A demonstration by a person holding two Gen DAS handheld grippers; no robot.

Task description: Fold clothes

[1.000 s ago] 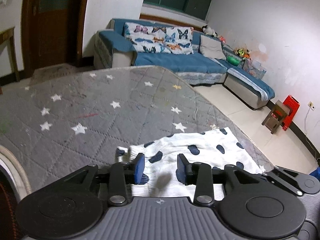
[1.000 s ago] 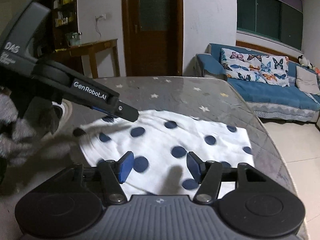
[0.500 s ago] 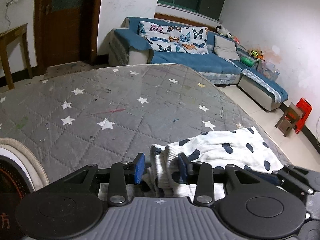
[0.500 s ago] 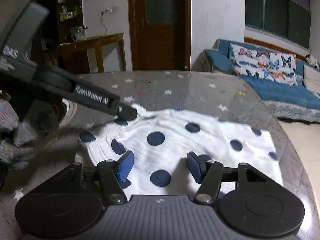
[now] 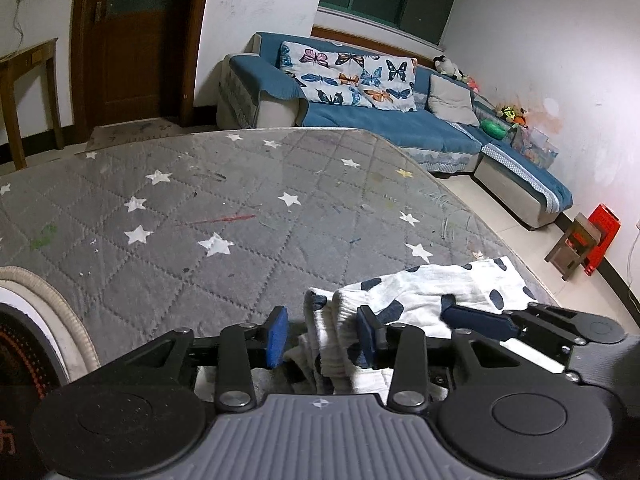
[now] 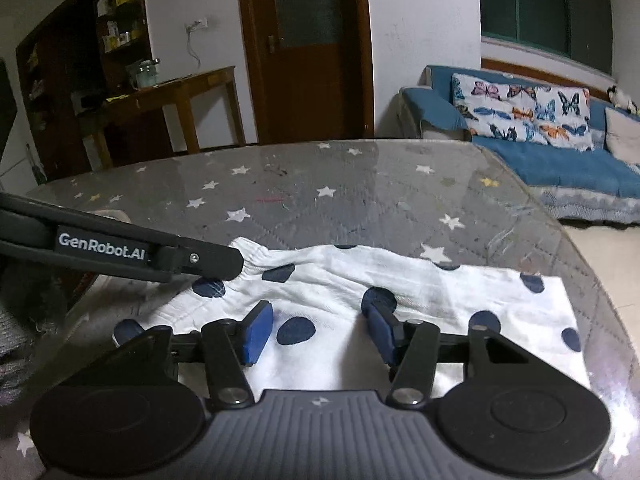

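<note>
Bunching between left gripper [image 5: 322, 334] pads: spotted cloth [image 5: 420, 292].

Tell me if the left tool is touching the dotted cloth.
Touching. The left wrist view shows the cloth bunched between the left tool pads, against the right pad.

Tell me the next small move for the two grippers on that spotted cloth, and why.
Probably close the left gripper on the bunched edge of the white cloth with dark blue dots: folds sit between its open blue pads. The right gripper hangs open over flat cloth on the grey star-patterned quilted surface.
</note>
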